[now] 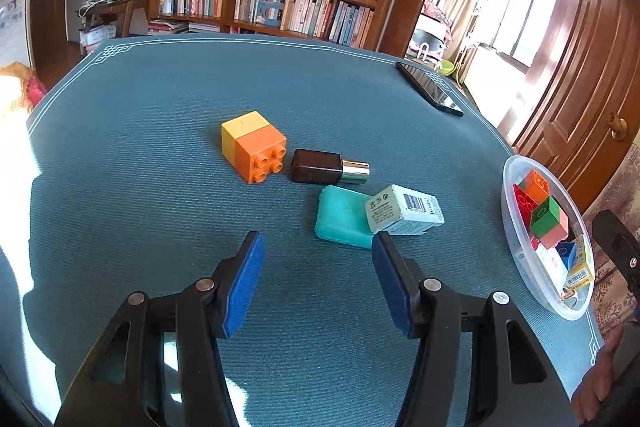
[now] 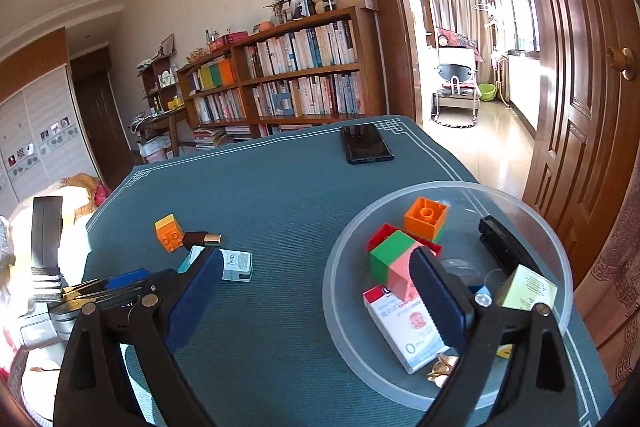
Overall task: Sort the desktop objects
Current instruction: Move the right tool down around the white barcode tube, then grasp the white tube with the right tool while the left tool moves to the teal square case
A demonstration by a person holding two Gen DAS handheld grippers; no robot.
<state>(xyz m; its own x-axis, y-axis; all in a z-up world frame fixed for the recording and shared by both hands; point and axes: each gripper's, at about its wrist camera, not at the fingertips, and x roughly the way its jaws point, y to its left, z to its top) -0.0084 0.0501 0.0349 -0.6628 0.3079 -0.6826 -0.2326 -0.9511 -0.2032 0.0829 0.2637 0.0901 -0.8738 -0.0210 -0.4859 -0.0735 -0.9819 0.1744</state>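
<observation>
Four items remain mid-frame on the desk [image 1: 160, 107]: block [image 1: 252, 145], bottle [image 1: 328, 167], soap [image 1: 340, 217], carton [image 1: 404, 211]. The left gripper [image 1: 318, 247], fingers narrowly parted and empty, should centre on one item; the right gripper [image 2: 316, 275] gapes empty above the bowl [image 2: 448, 187], lower right.

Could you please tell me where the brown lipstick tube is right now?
In the left wrist view, the brown lipstick tube lies mid-mat, just right of the yellow-orange block and behind the teal soap.
</observation>
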